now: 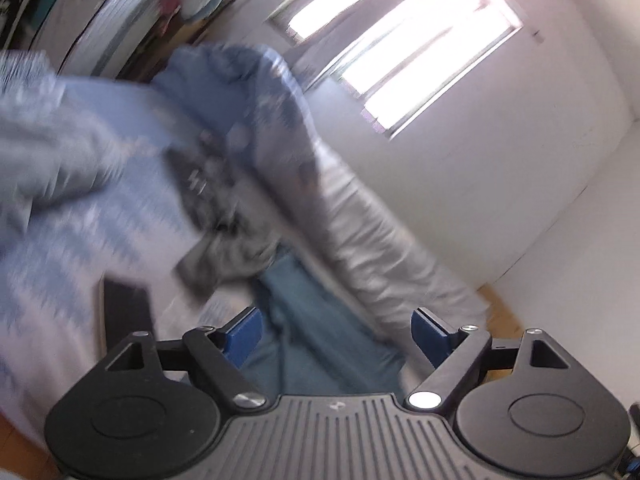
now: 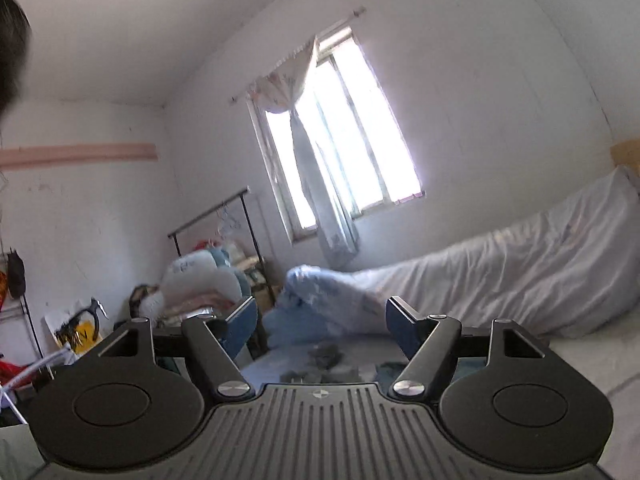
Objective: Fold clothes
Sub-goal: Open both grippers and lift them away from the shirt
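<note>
The left wrist view is blurred and tilted. My left gripper (image 1: 336, 332) is open, with nothing between its blue pads (image 1: 244, 332). Beyond them lies a teal-blue garment (image 1: 316, 344) on the bed. A dark grey patterned garment (image 1: 224, 204) lies crumpled further off. My right gripper (image 2: 322, 328) is also open and holds nothing, raised above the bed. Past its fingers the dark grey garment (image 2: 326, 352) lies on the pale blue sheet (image 2: 272, 364). An edge of the teal garment (image 2: 390, 368) shows by the right finger.
A long white rolled quilt (image 2: 520, 264) lies along the wall on the bed, with a blue patterned quilt (image 2: 320, 292) bundled at its end. A bright window (image 2: 344, 152) with a tied curtain is behind. A clothes rack (image 2: 224, 216) and piled bedding (image 2: 200, 280) stand at the left.
</note>
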Demonstrator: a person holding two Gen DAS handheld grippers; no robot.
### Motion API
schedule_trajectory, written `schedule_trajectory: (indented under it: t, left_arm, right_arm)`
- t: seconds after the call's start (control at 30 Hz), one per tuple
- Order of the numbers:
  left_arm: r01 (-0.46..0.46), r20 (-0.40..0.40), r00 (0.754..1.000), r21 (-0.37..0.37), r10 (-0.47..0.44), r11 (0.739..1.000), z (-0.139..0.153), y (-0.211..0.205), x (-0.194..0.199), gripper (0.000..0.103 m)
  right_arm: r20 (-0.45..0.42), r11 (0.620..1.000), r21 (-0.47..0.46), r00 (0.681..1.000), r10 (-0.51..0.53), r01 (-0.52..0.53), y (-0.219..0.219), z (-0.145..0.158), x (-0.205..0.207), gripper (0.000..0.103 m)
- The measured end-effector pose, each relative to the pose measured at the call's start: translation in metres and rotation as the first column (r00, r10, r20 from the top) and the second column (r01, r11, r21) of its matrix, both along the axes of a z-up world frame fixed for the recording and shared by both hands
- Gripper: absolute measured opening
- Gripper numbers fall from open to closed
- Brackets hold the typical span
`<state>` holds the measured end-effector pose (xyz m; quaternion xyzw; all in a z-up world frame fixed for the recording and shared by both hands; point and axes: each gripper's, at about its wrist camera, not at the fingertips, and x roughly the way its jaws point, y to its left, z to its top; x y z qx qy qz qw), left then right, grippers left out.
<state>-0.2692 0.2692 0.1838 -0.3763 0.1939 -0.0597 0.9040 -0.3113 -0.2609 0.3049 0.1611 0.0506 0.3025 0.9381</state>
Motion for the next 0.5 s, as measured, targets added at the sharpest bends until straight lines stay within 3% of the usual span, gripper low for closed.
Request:
schedule_trajectory:
  t: [0.07, 0.17, 0.33, 0.5]
  left_arm:
    - [-0.046, -0.022, 0.999, 0.034, 0.047, 0.998, -0.029, -0.008, -0.001, 0.08]
    - [-0.058, -0.135, 0.989, -0.009, 0.056, 0.998, -0.077, -0.015, 0.005, 0.079]
    - [-0.087, -0.231, 0.969, 0.023, 0.09, 0.996, -0.124, -0.015, 0.006, 0.079]
    - [-0.178, -0.279, 0.946, -0.018, 0.166, 0.984, -0.157, 0.003, 0.003, 0.079]
  right_arm:
    - [-0.046, 1.0, 0.016, 0.999, 0.016, -0.015, 0.015, -0.026, 0.004, 0.073]
    - [-0.141, 0.996, 0.079, 0.989, 0.046, -0.035, 0.035, -0.073, 0.018, 0.073]
    - [-0.269, 0.987, 0.145, 0.957, 0.104, -0.067, 0.066, -0.153, 0.039, 0.073]
    - [-0.307, 0.992, 0.09, 0.945, 0.116, -0.093, 0.079, -0.18, 0.045, 0.073]
